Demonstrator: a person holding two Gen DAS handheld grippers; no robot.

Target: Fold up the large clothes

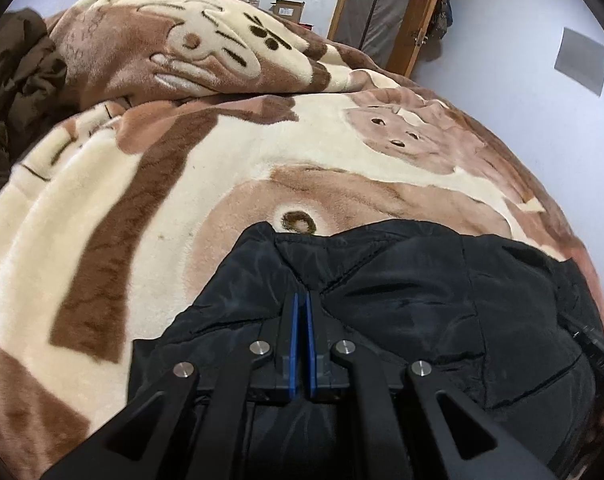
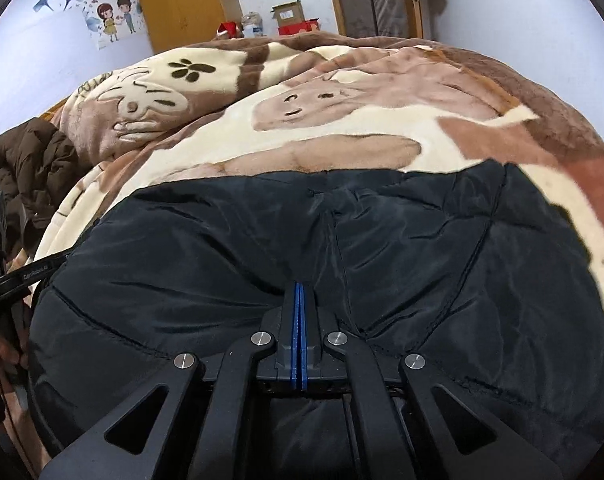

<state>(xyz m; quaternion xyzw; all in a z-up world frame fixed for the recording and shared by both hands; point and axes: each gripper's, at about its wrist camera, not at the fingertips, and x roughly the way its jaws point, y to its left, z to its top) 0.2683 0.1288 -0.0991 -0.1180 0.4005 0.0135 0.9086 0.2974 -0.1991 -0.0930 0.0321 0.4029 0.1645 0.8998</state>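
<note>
A black padded jacket lies on a plush cream and brown cartoon blanket that covers the bed. My left gripper is shut on a fold of the jacket near its left side. In the right wrist view the same black jacket fills the lower half, with the blanket beyond it. My right gripper is shut on a fold near the jacket's middle seam. The left gripper's body shows at the left edge of the right wrist view.
A brown puffer coat lies bunched at the bed's left side, also in the left wrist view. Behind the bed stand a yellow wardrobe, boxes and a wooden-framed door. A wall runs along the right.
</note>
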